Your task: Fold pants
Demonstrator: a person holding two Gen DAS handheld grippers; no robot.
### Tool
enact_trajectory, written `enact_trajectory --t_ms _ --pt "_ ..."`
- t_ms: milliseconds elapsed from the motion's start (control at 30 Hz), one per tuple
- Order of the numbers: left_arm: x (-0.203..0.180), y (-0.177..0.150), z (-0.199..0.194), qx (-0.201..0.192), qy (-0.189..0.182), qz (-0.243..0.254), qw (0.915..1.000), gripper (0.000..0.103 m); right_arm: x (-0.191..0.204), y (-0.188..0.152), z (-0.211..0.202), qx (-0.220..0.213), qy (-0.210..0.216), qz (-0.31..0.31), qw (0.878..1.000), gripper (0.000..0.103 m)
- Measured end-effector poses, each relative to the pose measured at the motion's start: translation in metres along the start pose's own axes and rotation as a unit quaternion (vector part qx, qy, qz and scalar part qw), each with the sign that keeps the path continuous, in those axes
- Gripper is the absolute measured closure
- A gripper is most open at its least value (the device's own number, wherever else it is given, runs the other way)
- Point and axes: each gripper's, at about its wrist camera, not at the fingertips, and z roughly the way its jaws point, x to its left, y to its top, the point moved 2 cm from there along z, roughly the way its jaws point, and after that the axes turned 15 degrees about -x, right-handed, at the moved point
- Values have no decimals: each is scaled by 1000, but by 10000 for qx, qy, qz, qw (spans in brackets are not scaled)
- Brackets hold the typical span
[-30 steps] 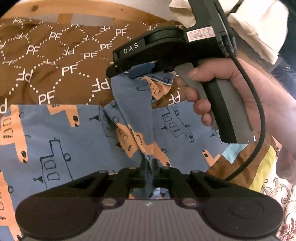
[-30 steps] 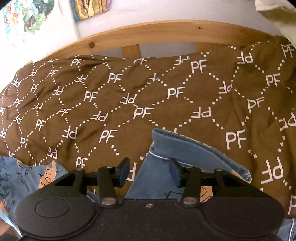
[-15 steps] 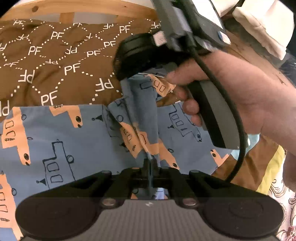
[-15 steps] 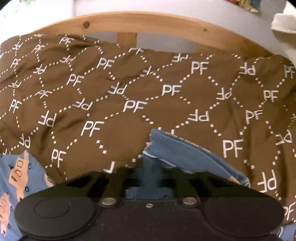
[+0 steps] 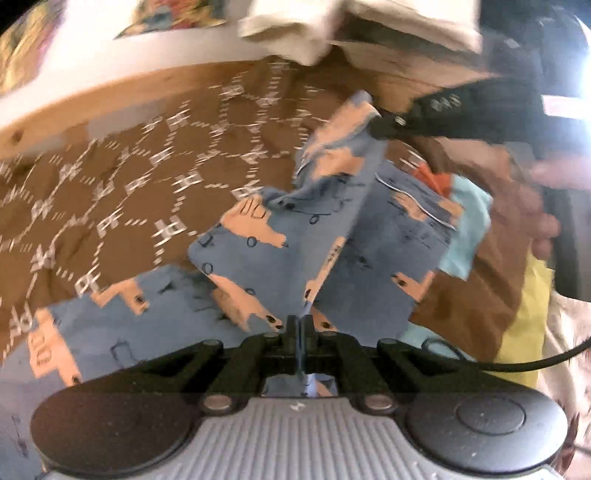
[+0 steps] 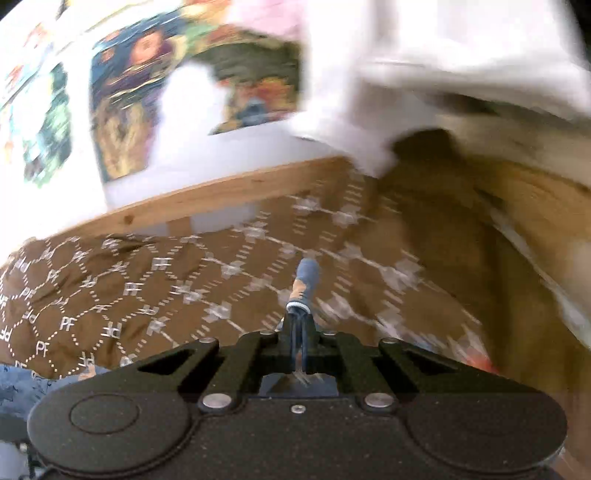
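Note:
The pants [image 5: 332,236] are blue with orange and dark-line prints, on a brown quilt. My left gripper [image 5: 300,325] is shut on a fold of the pants near the camera. My right gripper [image 5: 380,127], seen from the left wrist view, is shut on the pants' edge and holds it lifted above the quilt. In the right wrist view my right gripper [image 6: 300,325] pinches a narrow strip of the pants [image 6: 304,280] that sticks up past the fingertips. The fabric hangs stretched between the two grippers. Both views are motion-blurred.
The brown quilt [image 5: 122,192] with white "PF" pattern covers the bed. A wooden bed rail [image 6: 221,195] runs behind it, with pictures on the wall [image 6: 122,110]. Pale folded cloth [image 5: 295,33] lies at the back right. Light blue and yellow cloth [image 5: 469,229] lies at the right.
My right gripper closed on the pants' edge, then lifted it up and to the right. My left gripper stayed shut on its fold and rose with it; both cameras tilted upward.

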Motion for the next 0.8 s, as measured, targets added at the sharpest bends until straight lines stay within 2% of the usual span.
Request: enact_trajectory --t_ms 167,267,333,367,467,533,600,667,800 --pt "-20 -11 10 220 -221 406 9987 103 -36 -43 -25 499 -630 394 9960 102" --pt "-27 -18 14 352 -254 496 9978 103 -47 -63 -27 733 -759 532 9930 101" --pt "-27 -21 13 409 -296 519 9974 103 -51 -68 -28 829 -739 590 9921 90" --pt "-28 -22 14 444 -351 501 9971 103 -51 -68 -28 833 -738 609 9919 82" --pt "-23 -20 13 508 -554 215 9969 101 -53 -66 -27 798 -665 593 9928 77" --pt "-15 -14 14 616 -700 4 9956 95 -58 -64 -27 770 -661 572 9932 72" --pt "-5 -4 17 744 -831 -120 9937 84 -63 -61 -25 747 -649 626 9931 65" --pt "7 10 21 825 -844 -162 9929 78 -69 -59 -24 700 -634 689 9931 63" --pt "23 48 50 717 -739 -195 9945 76 -81 -60 -22 633 -521 877 9928 62"
